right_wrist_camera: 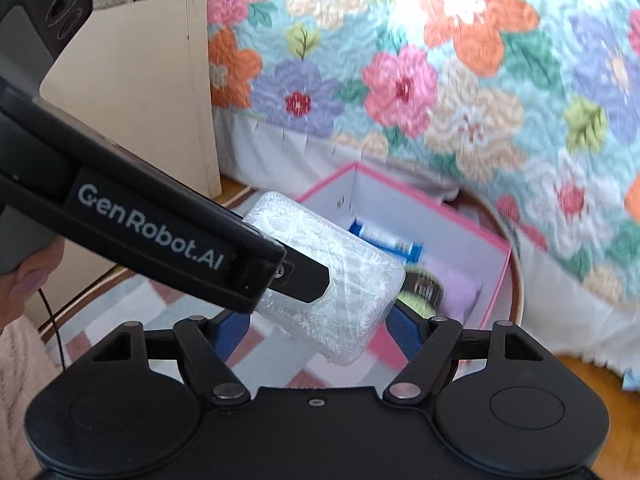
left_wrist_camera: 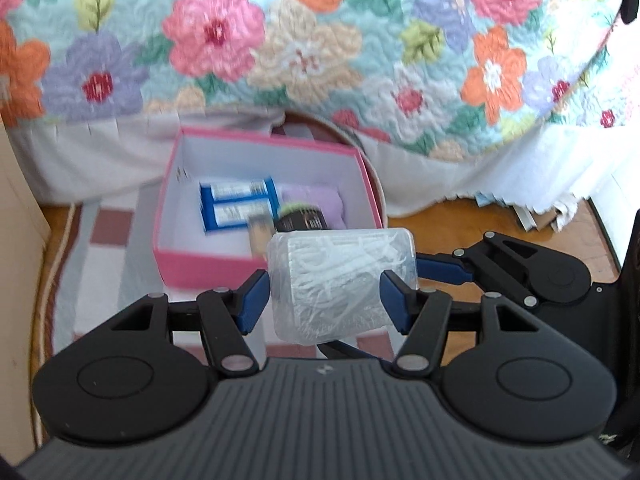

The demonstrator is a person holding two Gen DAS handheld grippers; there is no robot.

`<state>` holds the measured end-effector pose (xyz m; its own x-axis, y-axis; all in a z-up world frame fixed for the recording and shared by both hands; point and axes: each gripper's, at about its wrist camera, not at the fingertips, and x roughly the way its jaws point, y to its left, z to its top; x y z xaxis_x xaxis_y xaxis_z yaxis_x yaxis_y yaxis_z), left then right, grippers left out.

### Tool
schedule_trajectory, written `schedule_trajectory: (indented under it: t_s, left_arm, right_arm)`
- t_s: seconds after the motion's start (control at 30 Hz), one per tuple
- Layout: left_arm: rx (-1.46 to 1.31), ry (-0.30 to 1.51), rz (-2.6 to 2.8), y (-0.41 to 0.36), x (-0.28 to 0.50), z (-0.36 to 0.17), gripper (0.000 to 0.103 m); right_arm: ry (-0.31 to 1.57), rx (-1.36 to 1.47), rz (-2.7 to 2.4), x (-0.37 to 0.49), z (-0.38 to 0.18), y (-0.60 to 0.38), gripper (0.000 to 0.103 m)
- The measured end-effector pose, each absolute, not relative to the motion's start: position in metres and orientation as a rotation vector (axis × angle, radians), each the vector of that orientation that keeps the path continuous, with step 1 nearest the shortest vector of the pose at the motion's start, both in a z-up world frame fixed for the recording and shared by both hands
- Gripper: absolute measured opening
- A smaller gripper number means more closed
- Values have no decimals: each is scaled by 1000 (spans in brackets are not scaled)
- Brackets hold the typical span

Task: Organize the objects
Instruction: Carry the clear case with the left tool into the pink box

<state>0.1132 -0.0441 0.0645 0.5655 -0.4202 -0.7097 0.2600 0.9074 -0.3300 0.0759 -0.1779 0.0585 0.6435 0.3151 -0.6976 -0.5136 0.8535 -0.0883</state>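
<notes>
My left gripper point(left_wrist_camera: 324, 300) is shut on a clear plastic-wrapped white block point(left_wrist_camera: 340, 284), held in the air just in front of an open pink box point(left_wrist_camera: 200, 268). The box holds a blue pack point(left_wrist_camera: 238, 206), a black jar with a green top point(left_wrist_camera: 300, 218) and a lilac cloth point(left_wrist_camera: 320, 200). In the right wrist view the same block point(right_wrist_camera: 340, 280) sits between my right gripper's point(right_wrist_camera: 316, 336) blue pads, with the left gripper's black body point(right_wrist_camera: 160, 232) crossing over it. The right jaws stand wide around the block; contact is not clear. The pink box point(right_wrist_camera: 496, 272) lies beyond.
A flowered quilt point(left_wrist_camera: 320, 40) hangs off the bed behind the box. A checked rug point(left_wrist_camera: 108, 248) covers the wooden floor point(left_wrist_camera: 448, 220). A beige cardboard panel point(right_wrist_camera: 140, 100) stands at the left. Papers point(left_wrist_camera: 532, 216) lie under the bed's edge at the right.
</notes>
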Motion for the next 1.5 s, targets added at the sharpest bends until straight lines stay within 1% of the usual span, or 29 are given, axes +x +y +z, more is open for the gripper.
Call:
schedule_trajectory:
  t_s: [0.2,0.37,0.57,0.77,0.93,1.07,1.37,1.47,1.5]
  left_arm:
    - [-193,848,-359,-33,162,76,61]
    - [-215,857,-336,-29,216,61,61]
    - [-297,880,-318,-35,277,14,61]
    - [-324,929,-291,-50,323,-41,60]
    - [-379,967,-284,-45,340,-76,60]
    - [-389,992,-278,-47,349,-94,59]
    - [-369,1062,-258,-56,361,-122,58]
    - [-343,1081,-231,-60,359,-124,58]
    - [-331,1075,-222,-61,357,-121,59]
  right_arm:
    - [686,-291,507,123,68,-171,79]
    - [725,-248,522,181,61,-173,79]
    - [782,-252,504,241,24,-178,79]
    - [892,-143,471,292,-26,-193,79]
    - [970,-66,478,316,-59,-199,79]
    - [1024,-40,469,328,-78,-200,79]
    - [1069,-91,447,338,-105,-196,78]
    - [1047,-167,438,334,-105,-190,84]
    - [1032,-180,433,331,-103,-190,85]
